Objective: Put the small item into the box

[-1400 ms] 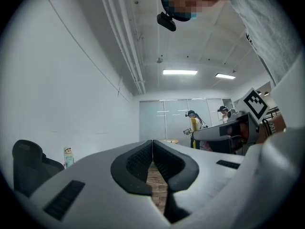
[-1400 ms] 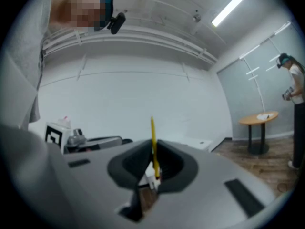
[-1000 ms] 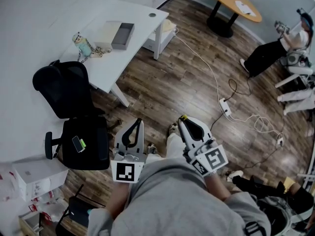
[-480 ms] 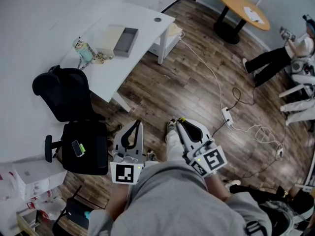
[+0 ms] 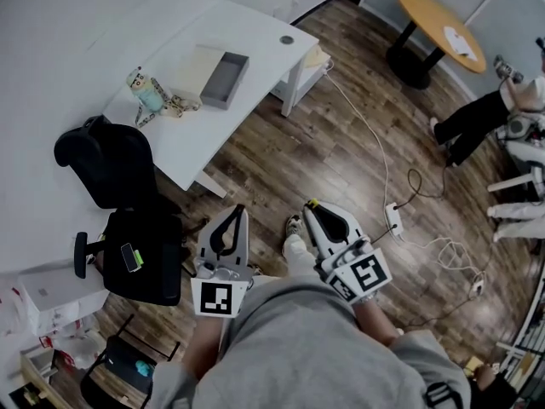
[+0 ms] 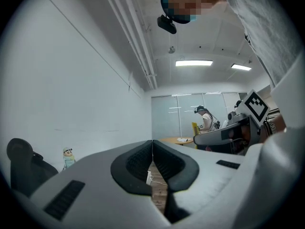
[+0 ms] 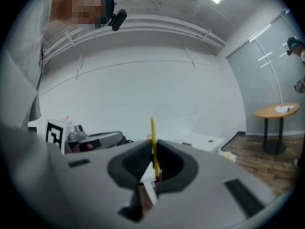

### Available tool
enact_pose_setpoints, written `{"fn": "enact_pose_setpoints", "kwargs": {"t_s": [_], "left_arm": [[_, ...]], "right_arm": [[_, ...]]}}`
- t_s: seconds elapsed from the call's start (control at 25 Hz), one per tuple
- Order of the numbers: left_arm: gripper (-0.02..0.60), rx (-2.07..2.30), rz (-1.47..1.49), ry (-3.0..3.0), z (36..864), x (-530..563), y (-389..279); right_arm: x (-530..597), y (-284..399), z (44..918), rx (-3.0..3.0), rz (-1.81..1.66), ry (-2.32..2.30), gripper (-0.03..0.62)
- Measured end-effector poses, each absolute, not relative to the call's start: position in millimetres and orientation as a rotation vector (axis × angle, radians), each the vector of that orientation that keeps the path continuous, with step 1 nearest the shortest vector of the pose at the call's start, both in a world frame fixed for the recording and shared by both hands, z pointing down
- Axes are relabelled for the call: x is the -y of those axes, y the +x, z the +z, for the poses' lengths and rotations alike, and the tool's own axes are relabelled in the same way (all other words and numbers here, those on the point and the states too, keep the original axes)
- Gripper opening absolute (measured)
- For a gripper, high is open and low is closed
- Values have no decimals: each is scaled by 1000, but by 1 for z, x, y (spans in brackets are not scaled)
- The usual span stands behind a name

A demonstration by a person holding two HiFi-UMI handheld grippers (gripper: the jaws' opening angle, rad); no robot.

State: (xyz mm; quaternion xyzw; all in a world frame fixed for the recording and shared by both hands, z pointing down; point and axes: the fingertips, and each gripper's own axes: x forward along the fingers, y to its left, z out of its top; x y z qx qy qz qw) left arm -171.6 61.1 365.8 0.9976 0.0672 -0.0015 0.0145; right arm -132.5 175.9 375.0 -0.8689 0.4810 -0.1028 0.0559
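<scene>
I think the step now is walking over to the white surface [image 5: 255, 28]. The box [image 5: 228, 68] sits open on it. The small toy figure [image 5: 145, 86] stands near the box, not in it yet. Both grippers are far from the box. The left gripper [image 5: 236, 213] has its jaws shut on nothing. The right gripper [image 5: 313, 204] has its jaws shut on a thin yellow strip [image 7: 152, 132]. Next it should get close to the box, open the jaws and grab the toy.
</scene>
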Motion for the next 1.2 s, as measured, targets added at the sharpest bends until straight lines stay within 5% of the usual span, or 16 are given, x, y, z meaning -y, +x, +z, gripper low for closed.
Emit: {"fn": "enact_pose_setpoints", "kwargs": {"t_s": [1.2], "left_arm": [[35, 88, 28, 3133, 369, -95, -19]], "right_arm": [[-205, 41, 384, -1665, -371, -2454, 52]]}}
